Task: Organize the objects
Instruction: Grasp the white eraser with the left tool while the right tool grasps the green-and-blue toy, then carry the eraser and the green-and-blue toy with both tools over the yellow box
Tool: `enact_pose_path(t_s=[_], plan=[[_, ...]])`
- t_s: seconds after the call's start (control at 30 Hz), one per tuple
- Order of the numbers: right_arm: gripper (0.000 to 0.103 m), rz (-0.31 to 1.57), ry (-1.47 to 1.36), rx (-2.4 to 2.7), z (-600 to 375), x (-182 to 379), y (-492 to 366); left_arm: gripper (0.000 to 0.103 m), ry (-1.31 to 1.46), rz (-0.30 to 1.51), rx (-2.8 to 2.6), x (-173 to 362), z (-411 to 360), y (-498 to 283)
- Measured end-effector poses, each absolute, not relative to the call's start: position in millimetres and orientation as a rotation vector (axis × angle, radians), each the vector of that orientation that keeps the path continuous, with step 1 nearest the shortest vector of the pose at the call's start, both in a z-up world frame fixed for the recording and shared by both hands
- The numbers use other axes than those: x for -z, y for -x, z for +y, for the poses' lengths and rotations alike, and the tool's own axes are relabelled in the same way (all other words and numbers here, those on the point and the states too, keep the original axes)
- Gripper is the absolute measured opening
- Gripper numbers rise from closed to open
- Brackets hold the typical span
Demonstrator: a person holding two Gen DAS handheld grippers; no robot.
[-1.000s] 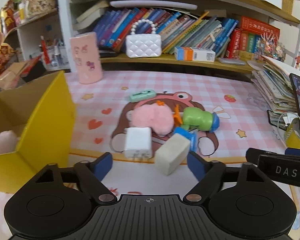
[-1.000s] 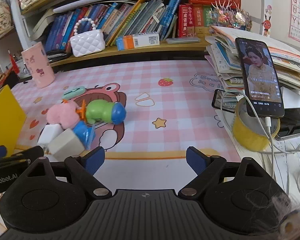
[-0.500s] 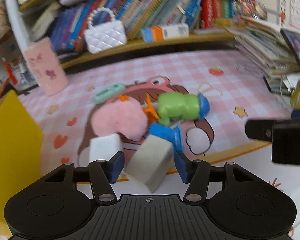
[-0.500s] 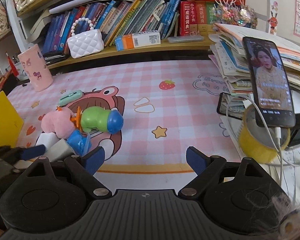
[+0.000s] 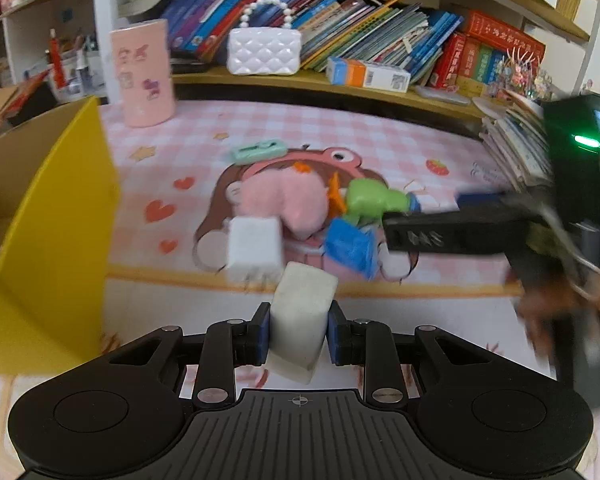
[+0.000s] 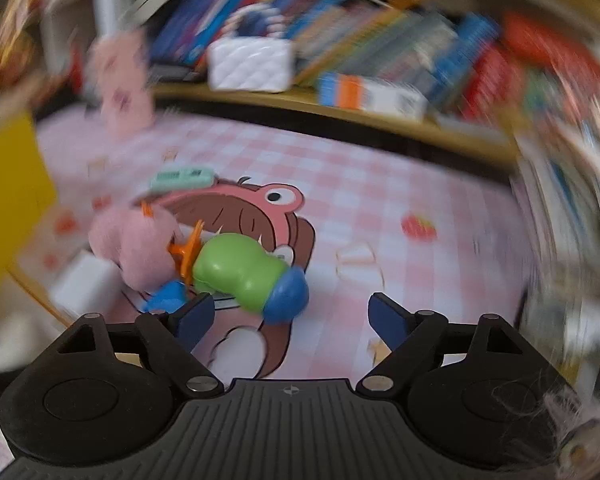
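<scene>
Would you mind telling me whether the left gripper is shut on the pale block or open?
Shut. In the left wrist view the left gripper has both blue pads pressed against the sides of the pale block, which stands between them.

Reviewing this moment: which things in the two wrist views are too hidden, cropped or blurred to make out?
- Yellow box, left wrist view: contents cut off by the frame edge and its wall.
- Off-white block in the left gripper: underside hidden by the gripper body.
- Right gripper, left wrist view: motion blur hides its fingertips.
- Book titles, right wrist view: smeared by blur.
- Blue piece: half hidden behind a finger.
</scene>
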State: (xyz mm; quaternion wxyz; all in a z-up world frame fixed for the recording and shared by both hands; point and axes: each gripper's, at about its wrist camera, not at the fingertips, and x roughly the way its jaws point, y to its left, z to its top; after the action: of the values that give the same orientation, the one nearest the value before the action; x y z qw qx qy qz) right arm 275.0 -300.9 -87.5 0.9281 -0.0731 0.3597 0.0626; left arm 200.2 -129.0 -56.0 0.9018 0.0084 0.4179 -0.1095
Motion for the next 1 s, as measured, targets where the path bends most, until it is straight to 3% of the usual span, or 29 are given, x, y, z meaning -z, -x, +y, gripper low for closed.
enact_pose_path(t_s=[0.17,0.23,0.43,0.73,1.0], plan=[[0.066,0.746,0.345,-0.240,-280,103,-297,0.026,-0.002,0.895,0.221,53,-122,-181],[0.054,0.774,0.375,-0.275,-276,110,-304,0.026,0.019,0.900,0.207,51,-118,-175],[0.039,0.789,0.276,-0.280,-290,103,-305,0.026,0.026,0.915,0.177,48,-110,-167],[0.039,0.741,0.053,-0.156,-311,64,-251,0.026,0.038,0.890,0.184,46,-101,-155],[0.039,0.813,-0.042,-0.156,-288,58,-189,0.026,0.085,0.850,0.187,40,-81,-136]])
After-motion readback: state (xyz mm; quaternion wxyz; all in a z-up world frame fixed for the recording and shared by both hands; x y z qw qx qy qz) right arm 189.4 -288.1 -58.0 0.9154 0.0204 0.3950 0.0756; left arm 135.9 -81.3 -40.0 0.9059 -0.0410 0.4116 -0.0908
